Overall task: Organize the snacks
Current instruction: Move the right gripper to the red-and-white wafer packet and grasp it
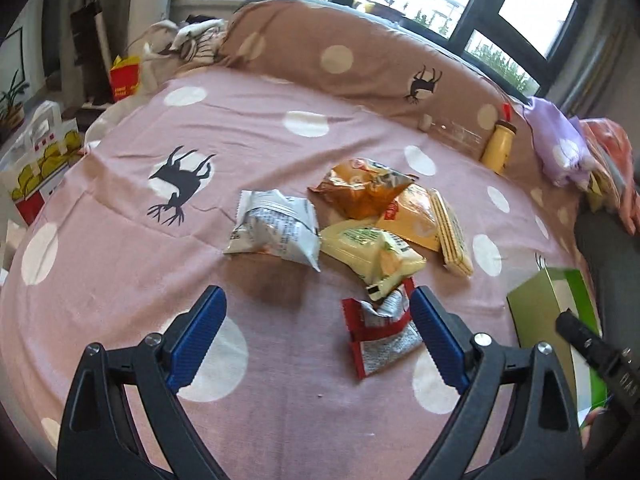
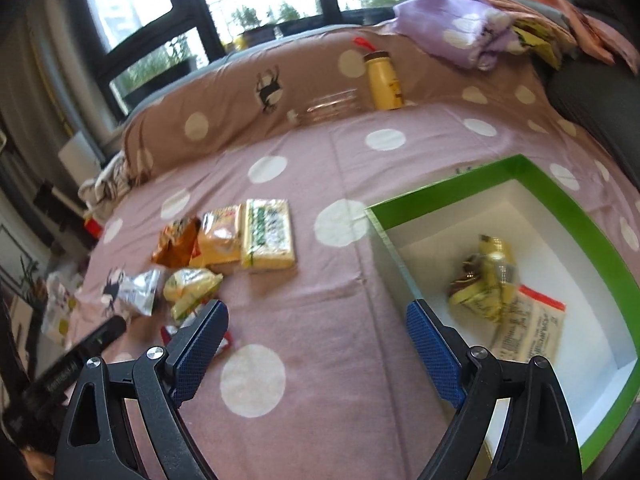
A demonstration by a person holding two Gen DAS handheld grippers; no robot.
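Both claws released, nothing gripped. Left claw point(image 1: 318, 320) over bed point(image 1: 120, 280) near red packet point(image 1: 380, 332). Right claw point(image 2: 316, 334) beside green box point(image 2: 580, 216) holding two packets.

Pink polka-dot bedsheet point(image 1: 120, 260) spreads wide, deer print point(image 1: 180, 184) at ten o'clock. A brown dotted pillow point(image 1: 340, 56) runs along twelve, a yellow bottle point(image 1: 498, 148) leaning against it at two, beside a lilac cloth bundle point(image 1: 560, 148). Red paper bag point(image 1: 124, 80) at eleven.
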